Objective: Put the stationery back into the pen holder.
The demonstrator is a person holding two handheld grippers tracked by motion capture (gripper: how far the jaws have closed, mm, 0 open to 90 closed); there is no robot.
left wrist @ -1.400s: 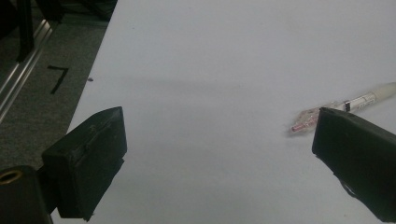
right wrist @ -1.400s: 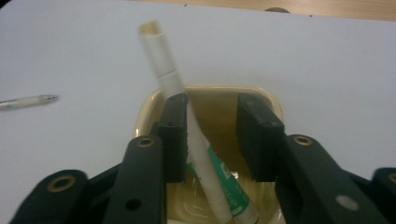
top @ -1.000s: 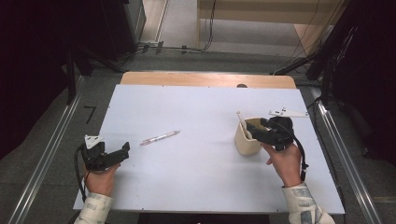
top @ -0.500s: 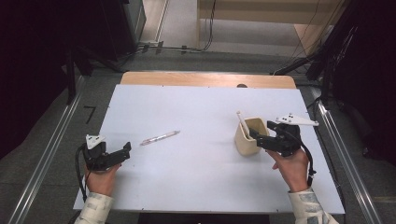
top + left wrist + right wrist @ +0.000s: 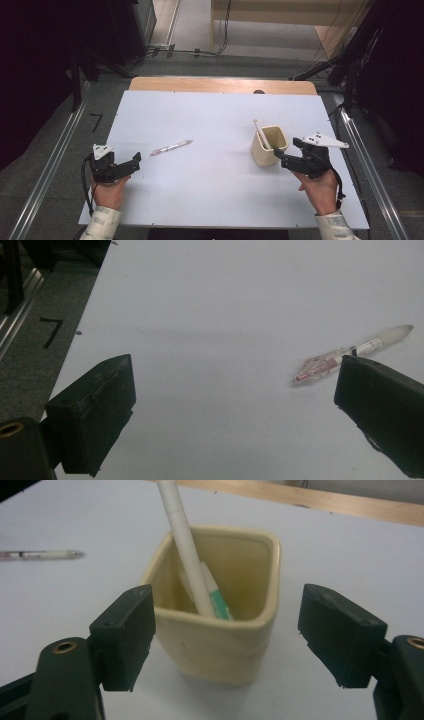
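Grippers: L [image 5: 134, 161] wide nr table [image 5: 210, 210] edge; R [image 5: 278, 154] wide beside cup [image 5: 263, 152].

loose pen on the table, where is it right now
In the high view the loose pen lies flat on the white table, left of centre, just ahead and right of the open left gripper, far from the cream pen cup.
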